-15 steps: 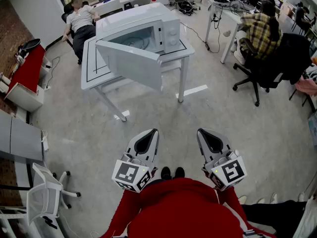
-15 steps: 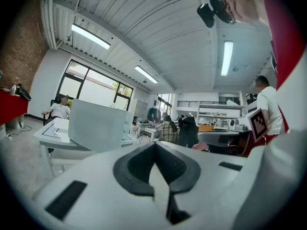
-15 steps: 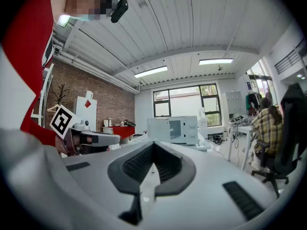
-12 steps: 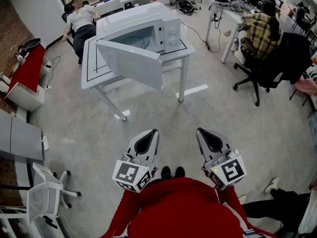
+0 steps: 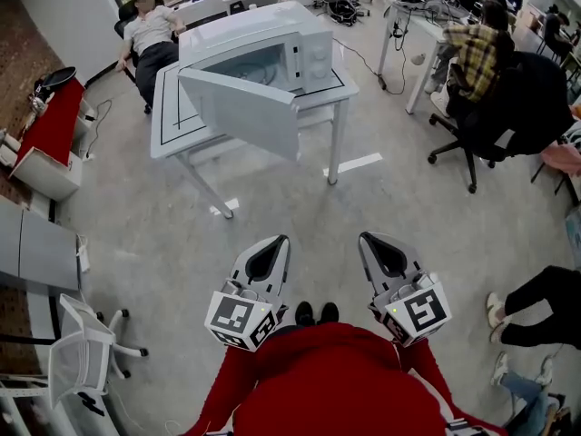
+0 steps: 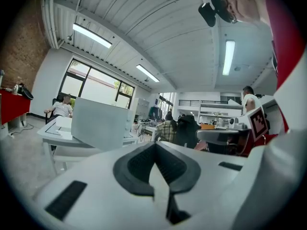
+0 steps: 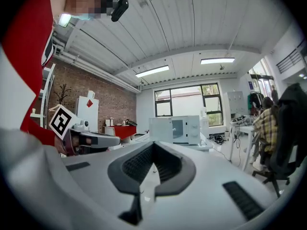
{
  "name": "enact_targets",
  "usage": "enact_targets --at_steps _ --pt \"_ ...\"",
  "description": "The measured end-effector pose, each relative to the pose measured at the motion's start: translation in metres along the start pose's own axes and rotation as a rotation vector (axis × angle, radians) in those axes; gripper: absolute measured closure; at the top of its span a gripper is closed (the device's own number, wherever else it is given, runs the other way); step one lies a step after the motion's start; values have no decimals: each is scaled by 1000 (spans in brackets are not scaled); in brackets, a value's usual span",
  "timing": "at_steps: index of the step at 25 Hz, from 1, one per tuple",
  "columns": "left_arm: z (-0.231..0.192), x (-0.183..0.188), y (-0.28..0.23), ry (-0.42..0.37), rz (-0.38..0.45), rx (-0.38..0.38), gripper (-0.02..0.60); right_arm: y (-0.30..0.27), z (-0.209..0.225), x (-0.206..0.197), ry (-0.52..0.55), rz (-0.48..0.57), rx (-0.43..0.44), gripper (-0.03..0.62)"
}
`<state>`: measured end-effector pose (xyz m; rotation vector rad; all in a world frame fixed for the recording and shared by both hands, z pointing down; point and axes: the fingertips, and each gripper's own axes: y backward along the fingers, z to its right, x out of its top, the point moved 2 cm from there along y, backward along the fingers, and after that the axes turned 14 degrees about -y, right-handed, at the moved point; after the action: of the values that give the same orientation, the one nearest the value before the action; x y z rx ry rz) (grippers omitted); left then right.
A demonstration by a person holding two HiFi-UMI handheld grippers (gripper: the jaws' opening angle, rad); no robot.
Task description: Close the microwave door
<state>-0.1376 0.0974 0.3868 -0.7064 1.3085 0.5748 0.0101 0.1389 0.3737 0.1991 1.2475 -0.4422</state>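
Note:
A white microwave point(image 5: 272, 39) stands on a white table point(image 5: 172, 125) across the floor from me. Its door point(image 5: 241, 112) hangs wide open, swung out toward me on its left hinge. My left gripper point(image 5: 280, 241) and right gripper point(image 5: 365, 239) are held side by side near my body, both shut and empty, well short of the table. The left gripper view shows the shut jaws point(image 6: 154, 145) with the open door point(image 6: 98, 126) beyond them on the left. In the right gripper view the jaws point(image 7: 153, 145) are also shut, and the microwave point(image 7: 184, 128) sits far off.
A person in a plaid shirt sits on a black office chair point(image 5: 481, 107) at the right. Another person point(image 5: 150, 39) reclines behind the table. A white chair point(image 5: 82, 352) stands at lower left, a red cabinet point(image 5: 50, 125) at the left. Someone's legs point(image 5: 536, 298) are at the right edge.
Both grippers hold still. A passer-by's legs have come further into view at the right edge. The head view has shifted slightly.

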Motion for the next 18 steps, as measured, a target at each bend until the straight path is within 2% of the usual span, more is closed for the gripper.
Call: enact_targets --at_steps 4,10,14,18 --pt "0 1 2 -1 1 0 572 2 -1 0 3 3 -2 583" --pt "0 -3 2 5 -7 -3 572 0 -5 3 -1 31 42 580" --pt "-1 -6 2 12 -13 -6 572 1 -1 -7 -36 -13 12 580" --pt "-2 -9 4 17 -19 -9 572 -1 -2 -3 -47 11 14 580"
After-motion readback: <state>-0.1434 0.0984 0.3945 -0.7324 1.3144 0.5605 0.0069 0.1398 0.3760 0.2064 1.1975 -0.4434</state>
